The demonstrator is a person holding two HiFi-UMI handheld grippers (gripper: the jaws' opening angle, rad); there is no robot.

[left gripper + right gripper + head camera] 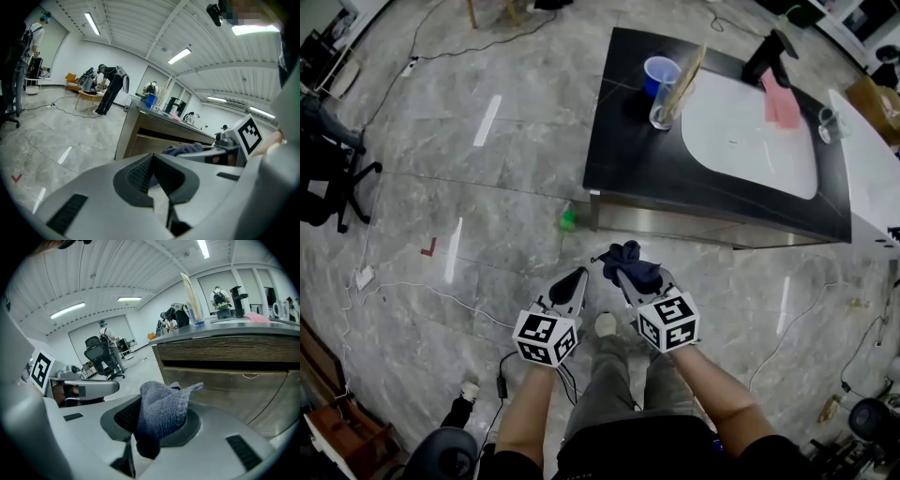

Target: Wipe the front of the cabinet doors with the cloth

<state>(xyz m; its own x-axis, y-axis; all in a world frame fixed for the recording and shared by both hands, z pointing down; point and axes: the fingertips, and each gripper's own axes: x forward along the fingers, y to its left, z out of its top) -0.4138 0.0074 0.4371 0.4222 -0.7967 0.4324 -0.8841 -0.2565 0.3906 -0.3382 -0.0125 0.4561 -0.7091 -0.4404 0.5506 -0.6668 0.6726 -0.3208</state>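
Straight ahead of both grippers is the cabinet [220,380], its door fronts facing the person and running wide from left to right. They're a bit beyond the jaws and nothing touches them. The right gripper [630,281] is the one that matters, I'd say: its jaws are pinched on the bunched dark blue cloth [161,416], which pokes toward the doors. The left gripper [574,284] sits just beside it, jaws closed on nothing.

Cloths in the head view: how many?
2: a dark blue cloth gripped in the right claw, and a pink cloth on the counter beside the faucet. More may be hidden.
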